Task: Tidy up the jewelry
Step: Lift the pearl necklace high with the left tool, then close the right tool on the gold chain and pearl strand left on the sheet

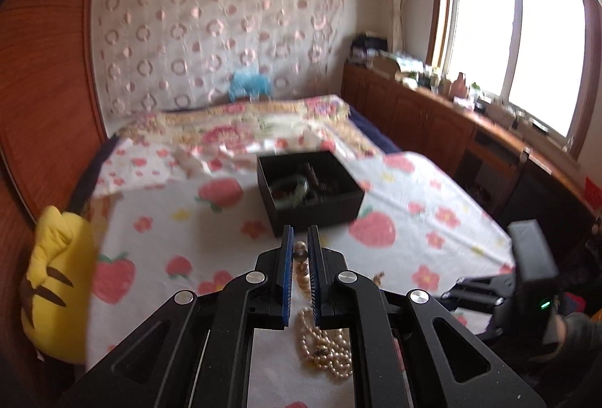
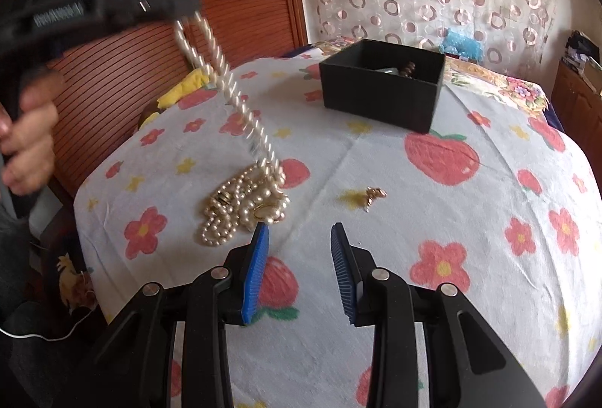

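My left gripper (image 1: 300,250) is shut on a pearl necklace (image 1: 325,347) and holds one loop lifted while the rest hangs below. In the right wrist view the left gripper (image 2: 188,3) is up at the left, with the pearl necklace (image 2: 225,95) strung down to a pile of pearls (image 2: 240,204) on the bed. My right gripper (image 2: 300,238) is open and empty, low over the bedspread just right of the pile. A black jewelry box (image 1: 310,191) sits open further back, with a green bangle and dark beads inside; it also shows in the right wrist view (image 2: 380,84). A small gold piece (image 2: 374,195) lies apart.
The bed has a white bedspread (image 2: 414,219) with strawberries and flowers. A yellow plush (image 1: 60,287) sits at its left edge by a wooden wardrobe (image 1: 41,88). A wooden cabinet (image 1: 451,122) with clutter runs under the window on the right.
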{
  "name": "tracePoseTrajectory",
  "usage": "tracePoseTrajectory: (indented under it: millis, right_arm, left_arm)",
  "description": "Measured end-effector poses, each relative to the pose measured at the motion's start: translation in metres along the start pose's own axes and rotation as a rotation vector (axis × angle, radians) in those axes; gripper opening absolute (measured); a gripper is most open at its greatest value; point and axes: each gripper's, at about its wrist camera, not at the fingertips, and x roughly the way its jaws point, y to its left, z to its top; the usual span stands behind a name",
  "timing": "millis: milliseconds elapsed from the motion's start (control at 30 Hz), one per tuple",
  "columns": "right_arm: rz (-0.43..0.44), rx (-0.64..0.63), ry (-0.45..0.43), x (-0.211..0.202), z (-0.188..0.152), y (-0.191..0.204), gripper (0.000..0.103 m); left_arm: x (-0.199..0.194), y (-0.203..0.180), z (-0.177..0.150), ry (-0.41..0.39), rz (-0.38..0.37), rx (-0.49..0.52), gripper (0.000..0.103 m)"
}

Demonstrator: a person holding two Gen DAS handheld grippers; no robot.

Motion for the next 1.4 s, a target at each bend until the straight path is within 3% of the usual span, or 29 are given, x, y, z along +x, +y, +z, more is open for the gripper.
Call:
tracePoseTrajectory:
  millis: [233, 533, 600, 833, 1133, 1200, 1400]
  right_arm:
    - [0.013, -0.006, 0.011, 0.007, 0.007, 0.006, 0.037]
    - [0.054, -0.033, 0.045, 0.021, 0.015, 0.019, 0.037]
    - [0.061, -0.048, 0.056, 0.024, 0.018, 0.024, 0.037]
    - [0.062, -0.104, 0.108, 0.041, 0.024, 0.037, 0.018]
    - [0.052, -0.154, 0.158, 0.054, 0.028, 0.041, 0.015]
    - [0.065, -0.150, 0.163, 0.054, 0.028, 0.039, 0.003]
    - [0.029, -0.157, 0.151, 0.047, 0.029, 0.033, 0.000]
  left_arm:
    - [-0.036, 0.008, 0.029, -0.097, 0.027, 0.010, 0.007]
    - [-0.056, 0.024, 0.041, -0.151, 0.078, 0.005, 0.007]
    - [-0.057, 0.027, 0.040, -0.149, 0.090, 0.004, 0.007]
    - [-0.049, 0.037, 0.028, -0.115, 0.098, -0.012, 0.007]
    - [-0.038, 0.040, 0.015, -0.077, 0.092, -0.013, 0.007]
    - [-0.037, 0.039, 0.013, -0.076, 0.087, -0.014, 0.007]
    - [-0.034, 0.036, 0.010, -0.070, 0.081, -0.007, 0.007]
